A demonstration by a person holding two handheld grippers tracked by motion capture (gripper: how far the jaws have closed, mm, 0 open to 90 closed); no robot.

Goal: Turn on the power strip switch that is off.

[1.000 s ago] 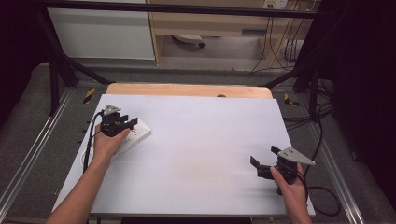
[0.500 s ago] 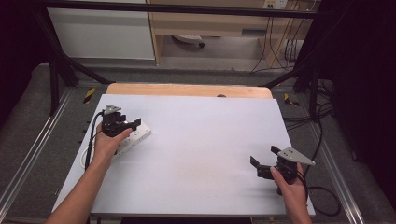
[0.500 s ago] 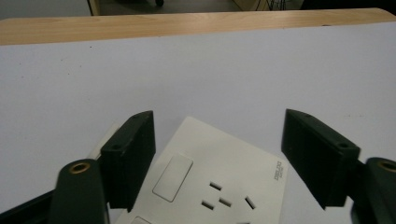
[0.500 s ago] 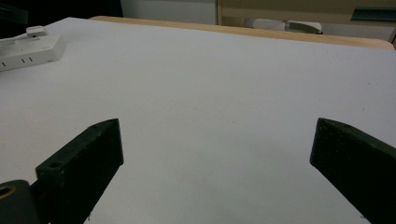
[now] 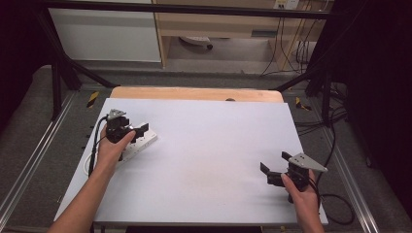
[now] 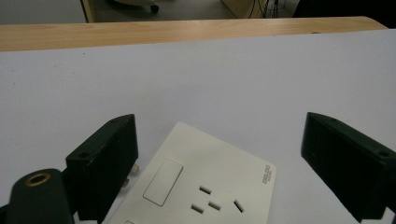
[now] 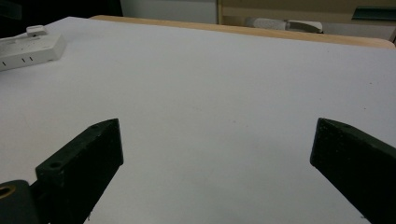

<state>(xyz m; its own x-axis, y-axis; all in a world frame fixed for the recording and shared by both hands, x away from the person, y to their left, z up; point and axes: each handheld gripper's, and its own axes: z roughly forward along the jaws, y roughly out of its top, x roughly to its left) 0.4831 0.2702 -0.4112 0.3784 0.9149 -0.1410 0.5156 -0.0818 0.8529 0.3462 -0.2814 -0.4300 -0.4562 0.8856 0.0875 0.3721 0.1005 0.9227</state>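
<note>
The white power strip [image 5: 138, 143] lies flat on the white surface [image 5: 209, 160] at about nine o'clock from its middle, angled so one end points toward one o'clock; in the left gripper view its socket face [image 6: 205, 186] is up, with one socket's three slots and a blank rectangular panel showing. Your left gripper [image 5: 137, 130] hangs right over that strip with its jaws spread wide, one to each side of the casing, and neither jaw touches it as far as the pictures tell. So the approach looks done and the grasp is not: you have yet to bring the jaws in on the strip's edges and lift or shift it. A dark cable [image 5: 95, 145] runs off the surface's left edge beside your left hand; whether it belongs to the strip or the gripper is unclear. Your right gripper [image 5: 268, 173] sits well apart at about four o'clock, jaws likewise spread and holding nothing, aimed across bare surface toward the strip [image 7: 29, 49], which shows far off at its ten o'clock.
</note>
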